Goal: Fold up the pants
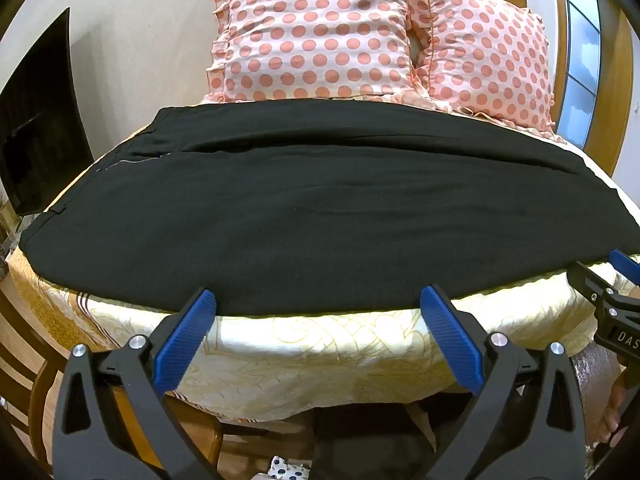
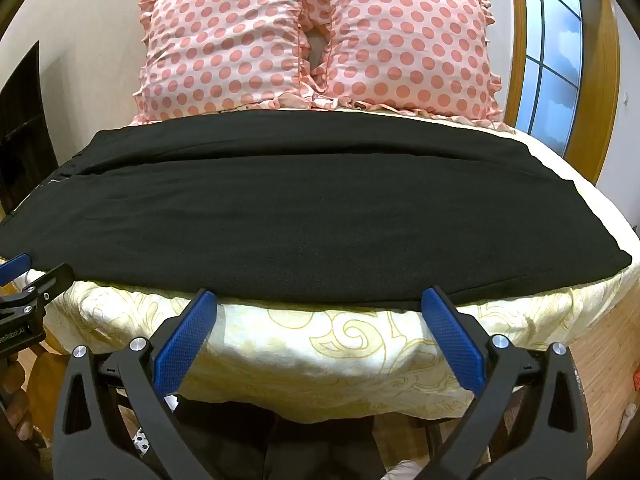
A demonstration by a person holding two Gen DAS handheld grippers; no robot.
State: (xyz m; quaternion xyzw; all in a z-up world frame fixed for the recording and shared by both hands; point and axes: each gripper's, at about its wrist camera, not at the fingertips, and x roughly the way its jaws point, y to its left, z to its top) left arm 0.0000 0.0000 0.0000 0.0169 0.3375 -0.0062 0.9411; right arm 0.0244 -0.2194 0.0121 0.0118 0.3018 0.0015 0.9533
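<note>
Right up front, the left gripper (image 1: 318, 304) had its jaws spread wide, nothing between them; blue pads (image 1: 186, 340) sat at the near hem of the pants (image 1: 304, 208), tips about level with the fabric edge, couldn't tell if they touched. Same story for the right gripper (image 2: 320, 304): jaws wide apart, empty, blue fingertips (image 2: 450, 340) at the near edge of the pants (image 2: 312, 216). Each gripper showed in the other's view: right one at the far right edge of the left wrist view (image 1: 616, 292), left one at the far left edge of the right wrist view (image 2: 28, 292), both just beside the near hem. Below the hem, a cream bedsheet (image 1: 340, 356) with a yellow swirl print hung over the bed's near edge. Pants were black, laid flat crosswise on the bed, one leg folded over the other by the look of the long seam line running left to right; the waist end with a short zipper (image 1: 132, 158) was at the left and the leg ends at the right. Behind the pants, two pink polka-dot pillows (image 2: 224, 40) with ruffled edges stood side by side against the wall, touching each other. Dark TV screen (image 1: 36, 120) off to the left, wood-framed window (image 2: 552, 52) far right.
</note>
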